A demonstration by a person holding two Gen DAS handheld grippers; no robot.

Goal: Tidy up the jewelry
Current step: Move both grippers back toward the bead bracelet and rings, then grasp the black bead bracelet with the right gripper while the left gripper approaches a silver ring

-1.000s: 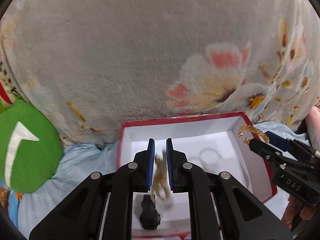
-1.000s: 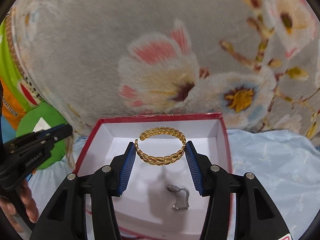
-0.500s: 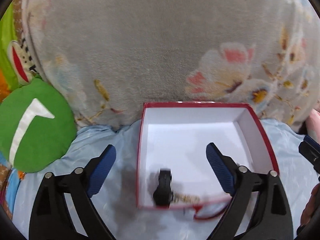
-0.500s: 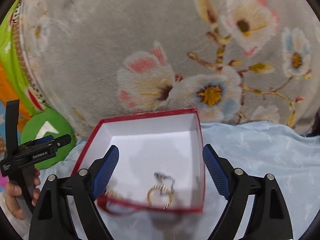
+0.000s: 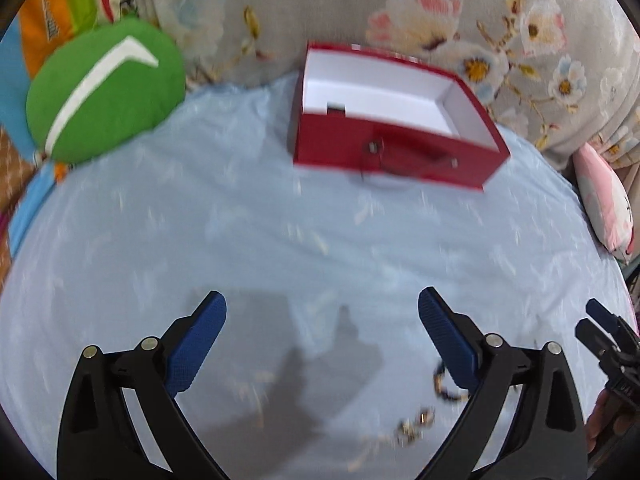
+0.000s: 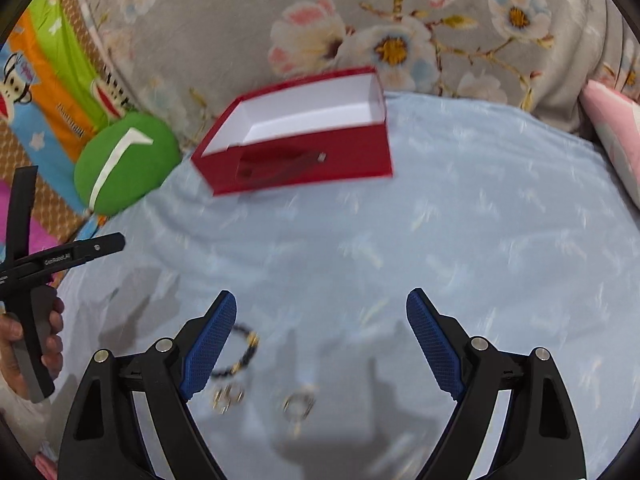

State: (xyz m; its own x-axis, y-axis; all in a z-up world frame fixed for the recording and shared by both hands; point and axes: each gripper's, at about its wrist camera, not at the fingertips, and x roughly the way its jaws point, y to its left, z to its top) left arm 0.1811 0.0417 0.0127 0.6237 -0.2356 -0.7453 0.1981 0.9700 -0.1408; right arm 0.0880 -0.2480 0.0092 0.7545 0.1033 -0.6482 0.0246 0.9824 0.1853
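Jewelry [image 6: 298, 404] lies on the sheet between the wide-spread right tool [image 6: 322, 332]

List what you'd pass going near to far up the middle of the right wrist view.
Small ring-like jewelry piece → light blue bedsheet → red box → grey floral blanket.

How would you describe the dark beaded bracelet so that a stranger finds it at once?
Start from the light blue sheet in front of the red box. Near the right gripper, just beside its left pad, lies the bracelet. It is a dark beaded loop with gold parts, while the pieces near it are small pale metal rings.
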